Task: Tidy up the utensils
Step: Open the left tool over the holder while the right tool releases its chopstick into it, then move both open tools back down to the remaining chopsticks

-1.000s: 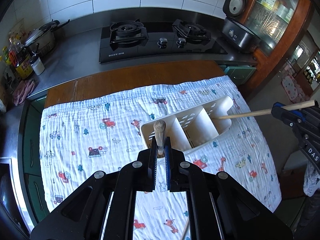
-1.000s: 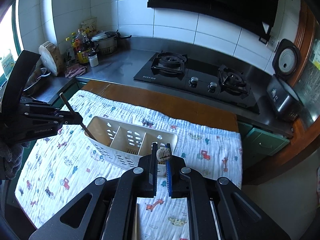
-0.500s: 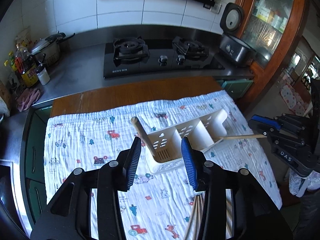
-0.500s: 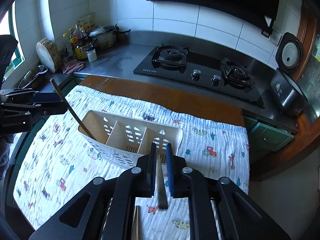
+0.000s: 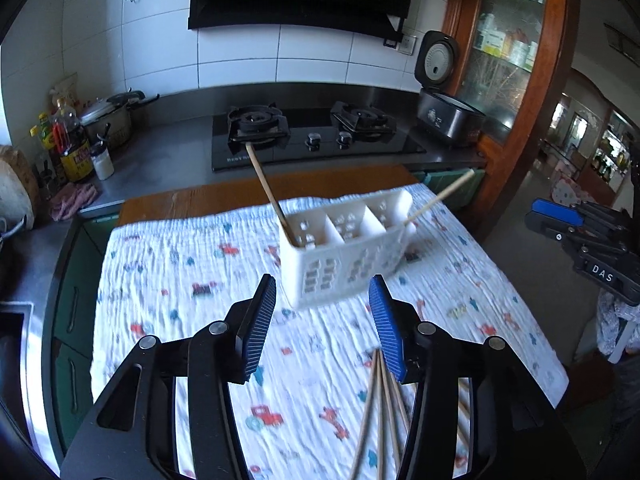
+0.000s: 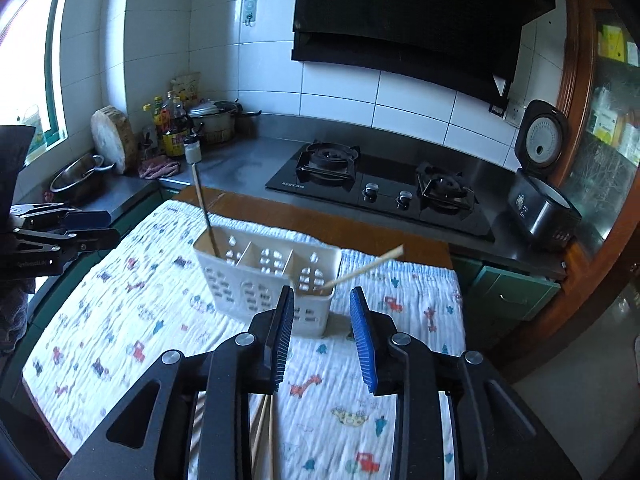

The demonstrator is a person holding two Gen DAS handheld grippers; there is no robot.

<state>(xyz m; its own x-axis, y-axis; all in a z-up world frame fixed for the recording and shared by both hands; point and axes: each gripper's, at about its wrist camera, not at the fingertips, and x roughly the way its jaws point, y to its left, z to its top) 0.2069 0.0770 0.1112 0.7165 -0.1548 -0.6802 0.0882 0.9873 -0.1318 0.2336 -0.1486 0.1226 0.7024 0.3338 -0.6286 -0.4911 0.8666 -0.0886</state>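
A white three-compartment utensil holder (image 5: 344, 248) (image 6: 268, 280) stands on the patterned cloth. One wooden-handled utensil (image 5: 266, 188) (image 6: 204, 208) leans in its left end compartment. A second wooden utensil (image 5: 440, 198) (image 6: 364, 266) leans out of the right end compartment. The middle compartment looks empty. Several loose chopsticks (image 5: 380, 412) (image 6: 264, 428) lie on the cloth near me. My left gripper (image 5: 324, 324) is open and empty in front of the holder. My right gripper (image 6: 322, 340) is open and empty in front of the holder's right end.
The cloth (image 5: 180, 300) covers a wooden table (image 5: 208, 196). Behind it are a gas hob (image 5: 312, 136), a rice cooker (image 5: 444, 108), a pot (image 5: 108, 120) and bottles (image 5: 68, 144). A wooden cabinet (image 5: 516, 60) stands at the right.
Both grippers have let go of their utensils, which now stand in the holder's end compartments. Both grippers opened and pulled back and lower toward the near side of the table.
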